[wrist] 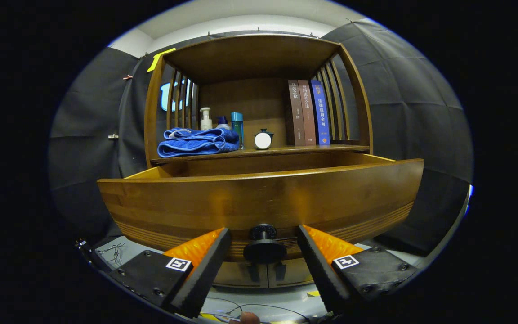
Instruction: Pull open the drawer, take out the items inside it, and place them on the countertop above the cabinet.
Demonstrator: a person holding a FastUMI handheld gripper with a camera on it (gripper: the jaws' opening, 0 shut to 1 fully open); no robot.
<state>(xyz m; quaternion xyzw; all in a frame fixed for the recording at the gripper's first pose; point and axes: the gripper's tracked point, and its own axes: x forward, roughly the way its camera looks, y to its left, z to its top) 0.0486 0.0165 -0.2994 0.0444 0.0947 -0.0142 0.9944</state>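
Note:
A wooden drawer (259,198) is pulled out of the cabinet, its curved front facing me and its inside hidden behind that front. A black round knob (264,245) sits low on the drawer front. My gripper (263,240) is open, with the knob between the two fingers (212,256) and a gap on each side, neither finger touching it. Above the drawer runs the countertop (281,151), a wooden shelf. On it lie a folded blue towel (192,141), a white pump bottle (205,119), a blue tumbler (237,126) and a small dark lidded cup (263,138).
Three books (308,112) stand upright at the right end of the countertop, by slatted wooden sides. Lower cabinet doors (265,273) show under the drawer. Loose cables (115,252) lie on the pale floor below, and a fingertip (249,318) shows below the fingers.

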